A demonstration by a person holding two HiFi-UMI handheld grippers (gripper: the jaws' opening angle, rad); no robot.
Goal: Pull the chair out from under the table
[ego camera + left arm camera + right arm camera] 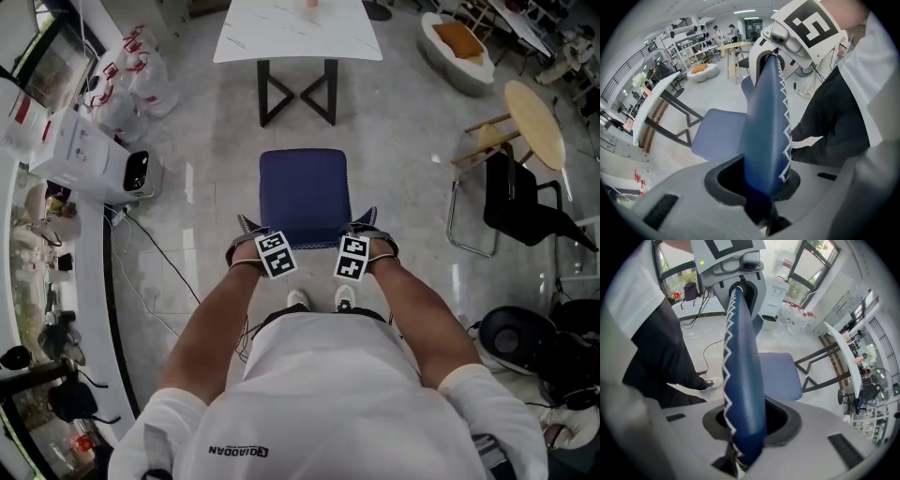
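**Shirt close, both tools clamped on the chair back**

White shirt (328, 394) and forearms crowd the lower head view. Beyond them the white bench (297, 28) stands well apart from the blue chair (303, 192), whose seat sits on open floor just ahead of my shoes (319, 298); I judge it already clear. My left tool (249, 232) and right tool (366, 227) each pinch the padded back's top edge near a corner. That padding should give and the frame stay stiff. It looks light enough to drag, though it may scrape on glossy tile. Its legs are hidden beneath the seat.
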